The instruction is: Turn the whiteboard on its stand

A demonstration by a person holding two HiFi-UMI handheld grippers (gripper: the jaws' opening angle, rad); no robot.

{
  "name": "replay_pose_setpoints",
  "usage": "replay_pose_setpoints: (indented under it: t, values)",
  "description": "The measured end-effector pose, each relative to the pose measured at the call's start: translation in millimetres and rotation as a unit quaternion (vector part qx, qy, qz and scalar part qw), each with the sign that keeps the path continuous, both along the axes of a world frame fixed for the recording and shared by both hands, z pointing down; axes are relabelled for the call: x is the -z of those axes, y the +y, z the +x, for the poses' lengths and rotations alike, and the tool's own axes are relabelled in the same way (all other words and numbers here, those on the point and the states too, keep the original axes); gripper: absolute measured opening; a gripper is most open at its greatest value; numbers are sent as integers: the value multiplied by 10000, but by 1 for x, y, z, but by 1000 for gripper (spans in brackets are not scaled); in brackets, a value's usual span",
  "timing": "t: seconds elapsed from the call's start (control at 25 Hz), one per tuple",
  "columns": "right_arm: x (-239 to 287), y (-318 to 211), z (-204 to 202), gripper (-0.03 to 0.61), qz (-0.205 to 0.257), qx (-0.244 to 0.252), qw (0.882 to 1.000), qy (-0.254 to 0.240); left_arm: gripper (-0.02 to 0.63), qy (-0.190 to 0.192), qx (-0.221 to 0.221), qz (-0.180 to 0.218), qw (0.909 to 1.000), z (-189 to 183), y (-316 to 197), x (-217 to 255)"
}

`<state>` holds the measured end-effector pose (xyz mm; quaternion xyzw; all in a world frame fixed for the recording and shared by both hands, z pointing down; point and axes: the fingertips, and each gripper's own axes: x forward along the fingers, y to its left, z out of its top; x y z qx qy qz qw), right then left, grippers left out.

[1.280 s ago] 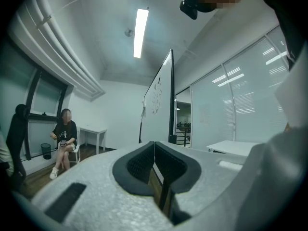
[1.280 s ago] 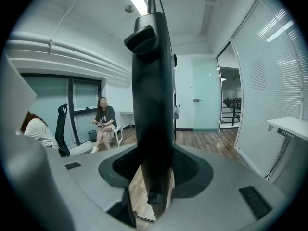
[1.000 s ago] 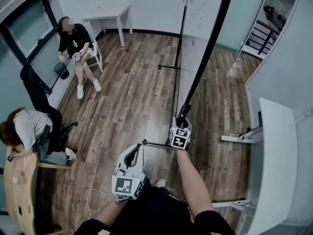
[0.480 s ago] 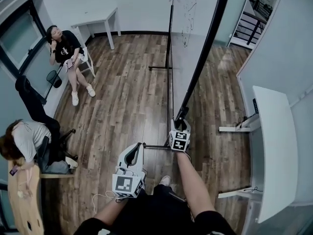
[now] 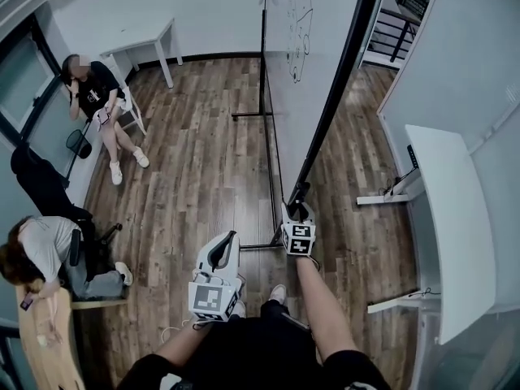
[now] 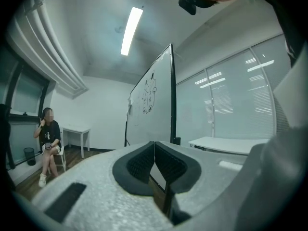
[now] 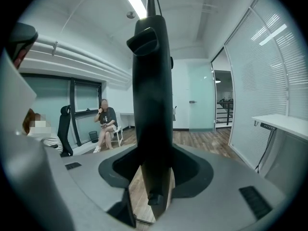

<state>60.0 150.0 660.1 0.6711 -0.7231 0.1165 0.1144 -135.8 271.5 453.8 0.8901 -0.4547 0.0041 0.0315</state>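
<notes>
The whiteboard stands on a black wheeled stand, seen nearly edge-on in the head view, its white face carrying a small drawing. My right gripper is shut on the board's black frame edge, which fills the middle of the right gripper view. My left gripper hangs lower left of it, shut and holding nothing; its pads meet. In the left gripper view the whiteboard rises ahead.
A person sits on a chair at far left by a white table. Another person leans at a wooden desk at lower left. A white desk stands at right. Wood floor lies between.
The whiteboard has swung on its stand, its far end moving left in the head view, with my right gripper still clamped on the frame. The left gripper barely moved.
</notes>
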Motion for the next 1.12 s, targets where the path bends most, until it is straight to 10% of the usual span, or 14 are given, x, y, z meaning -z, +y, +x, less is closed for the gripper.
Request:
replay_pose_setpoints:
  t: [1.12]
  values:
    - [-2,123,-15,190,143,-173,9997,-61,17,-32,-611,-225,9979,0,57,-31]
